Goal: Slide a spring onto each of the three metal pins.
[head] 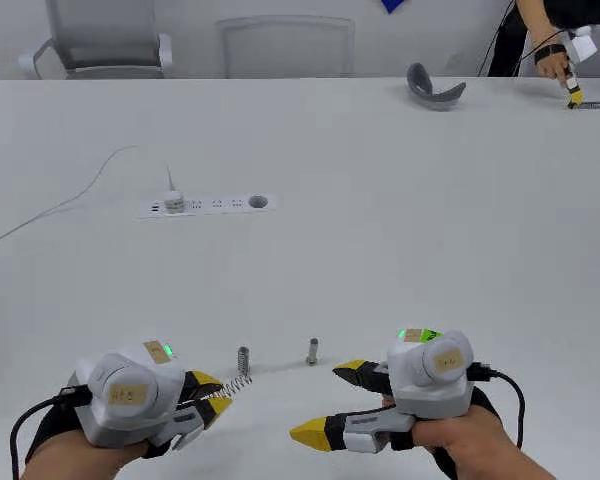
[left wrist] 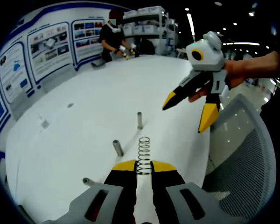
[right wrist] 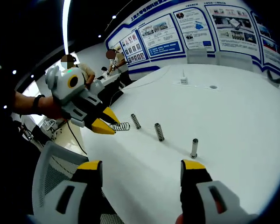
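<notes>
Left gripper (left wrist: pixel 137 165) is clamped tight on one end of a thin wire spring (left wrist: pixel 143 151), and the rest of the coil sticks out past the yellow tips. The coil-wrapped pin (head: pixel 243 360) stands just beyond those tips. My right gripper (right wrist: pixel 142 164) has its jaws wide apart with nothing in them, and a smooth bare pin (right wrist: pixel 194 148) stands upright just ahead on the matte white table (head: pixel 380 200).

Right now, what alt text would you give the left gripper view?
The left gripper has its fingers shut on the near end of a spring, which points toward metal pins standing on the white table. The right gripper, open and held in a hand, hovers at upper right.
</notes>
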`<state>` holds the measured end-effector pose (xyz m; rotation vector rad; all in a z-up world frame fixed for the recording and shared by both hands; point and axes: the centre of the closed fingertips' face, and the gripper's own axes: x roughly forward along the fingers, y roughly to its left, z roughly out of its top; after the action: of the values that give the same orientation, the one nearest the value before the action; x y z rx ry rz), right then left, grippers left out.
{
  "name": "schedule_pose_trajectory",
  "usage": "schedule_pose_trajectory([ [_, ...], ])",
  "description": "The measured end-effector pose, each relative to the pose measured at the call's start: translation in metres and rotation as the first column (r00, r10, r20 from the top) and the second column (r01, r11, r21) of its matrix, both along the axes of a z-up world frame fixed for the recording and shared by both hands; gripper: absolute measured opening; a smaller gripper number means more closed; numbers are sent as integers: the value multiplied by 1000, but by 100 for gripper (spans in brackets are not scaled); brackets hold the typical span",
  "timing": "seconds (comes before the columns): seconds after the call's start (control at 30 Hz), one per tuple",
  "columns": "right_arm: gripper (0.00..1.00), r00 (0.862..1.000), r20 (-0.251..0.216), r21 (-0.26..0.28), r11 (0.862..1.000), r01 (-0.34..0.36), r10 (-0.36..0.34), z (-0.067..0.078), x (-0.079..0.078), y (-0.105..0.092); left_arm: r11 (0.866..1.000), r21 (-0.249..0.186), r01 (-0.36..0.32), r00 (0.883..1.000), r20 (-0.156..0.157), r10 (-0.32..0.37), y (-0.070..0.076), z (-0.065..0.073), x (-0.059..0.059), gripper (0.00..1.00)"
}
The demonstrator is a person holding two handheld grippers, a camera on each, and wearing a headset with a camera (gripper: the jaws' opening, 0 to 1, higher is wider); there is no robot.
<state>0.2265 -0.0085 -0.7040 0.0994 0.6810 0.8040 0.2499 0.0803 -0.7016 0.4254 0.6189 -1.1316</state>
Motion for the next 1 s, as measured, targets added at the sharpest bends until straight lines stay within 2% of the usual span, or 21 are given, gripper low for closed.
schedule_pose_trajectory([
  [0.27,64,999,-16,85,996,-30,31,7,9,29,1000,-5,-28,1000,3,28,16,5,-5,11],
  [0.53,56,996,-36,173,982,-71,79,15,14,61,999,-8,-41,999,8,41,28,10,-12,11],
  [0.63,53,994,-29,186,978,-97,104,18,15,70,999,-13,-45,999,6,45,30,11,-12,11],
  [0.77,48,990,-52,238,964,-115,131,23,15,83,999,-20,-49,999,6,49,31,13,-14,11],
  [1.0,38,984,-82,294,947,-128,158,26,18,98,999,-31,-33,999,7,33,26,17,-18,11],
])
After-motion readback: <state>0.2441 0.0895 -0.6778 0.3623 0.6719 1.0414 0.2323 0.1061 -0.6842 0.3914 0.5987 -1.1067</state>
